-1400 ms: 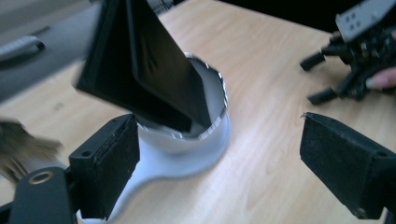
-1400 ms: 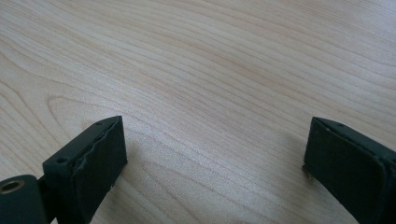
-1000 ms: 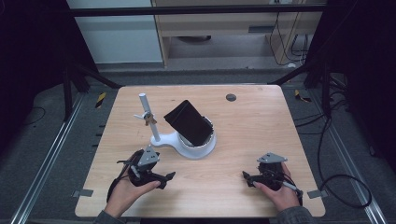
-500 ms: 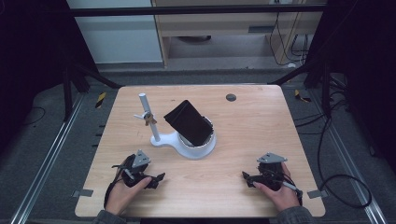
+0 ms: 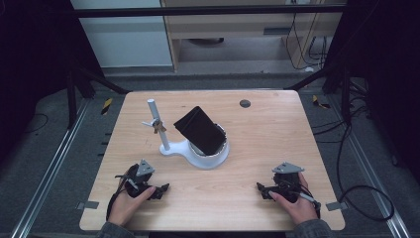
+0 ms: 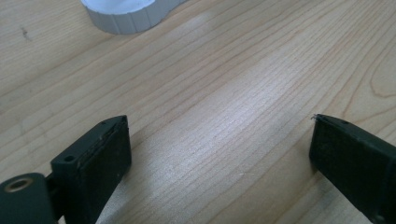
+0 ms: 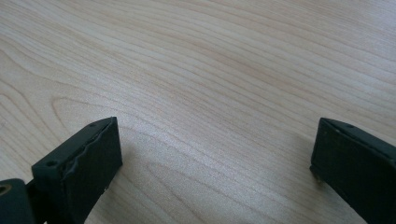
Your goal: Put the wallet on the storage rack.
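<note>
A white stand (image 5: 200,154) with a round base and an upright post (image 5: 157,124) sits mid-table. A flat black rectangular object (image 5: 199,130) leans tilted in the round base. Something small, like a key, hangs from the post (image 5: 157,127). My left gripper (image 5: 162,189) rests on the wood near the front left, held by a hand, below and left of the stand. Its jaws stand wide open over bare wood (image 6: 219,140), with the stand's white base (image 6: 123,16) ahead. My right gripper (image 5: 261,189) lies at the front right, open over bare wood (image 7: 217,144).
The wooden table (image 5: 277,139) has a small dark round disc (image 5: 244,103) near its far edge. Metal rails, cables and dark frame legs surround the table. Cabinets stand beyond the far edge.
My left gripper has slid a little to the left along the front of the table. The right gripper, the stand and the black object have not moved.
</note>
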Motion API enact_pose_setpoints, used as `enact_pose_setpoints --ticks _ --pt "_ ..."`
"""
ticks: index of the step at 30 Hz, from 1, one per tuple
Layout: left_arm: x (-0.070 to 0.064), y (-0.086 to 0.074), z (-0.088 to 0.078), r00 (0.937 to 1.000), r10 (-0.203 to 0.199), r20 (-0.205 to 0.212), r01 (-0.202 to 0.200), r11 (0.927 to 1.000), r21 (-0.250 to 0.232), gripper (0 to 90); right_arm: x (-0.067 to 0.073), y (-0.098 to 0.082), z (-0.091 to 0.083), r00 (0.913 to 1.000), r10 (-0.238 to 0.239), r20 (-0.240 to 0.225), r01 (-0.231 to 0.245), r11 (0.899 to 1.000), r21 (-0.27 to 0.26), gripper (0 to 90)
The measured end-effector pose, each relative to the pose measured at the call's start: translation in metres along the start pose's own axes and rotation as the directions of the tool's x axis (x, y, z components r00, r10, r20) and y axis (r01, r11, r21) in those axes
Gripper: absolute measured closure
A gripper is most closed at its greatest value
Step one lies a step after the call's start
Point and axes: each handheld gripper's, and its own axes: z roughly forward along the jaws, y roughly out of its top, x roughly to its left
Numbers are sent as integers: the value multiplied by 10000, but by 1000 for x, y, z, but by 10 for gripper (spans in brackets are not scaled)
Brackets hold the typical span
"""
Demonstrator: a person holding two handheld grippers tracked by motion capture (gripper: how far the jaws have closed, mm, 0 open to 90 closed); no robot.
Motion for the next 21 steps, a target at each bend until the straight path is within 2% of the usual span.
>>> enact_pose_setpoints --ticks 6,21 --pt "5 -4 1 9999 -12 129 17 9994 -353 20 0 0 0 10000 17 24 -17 10000 24 17" --pt "3 -5 1 10000 -23 57 25 9995 -321 10 1 0 0 10000 26 27 -27 10000 41 13"
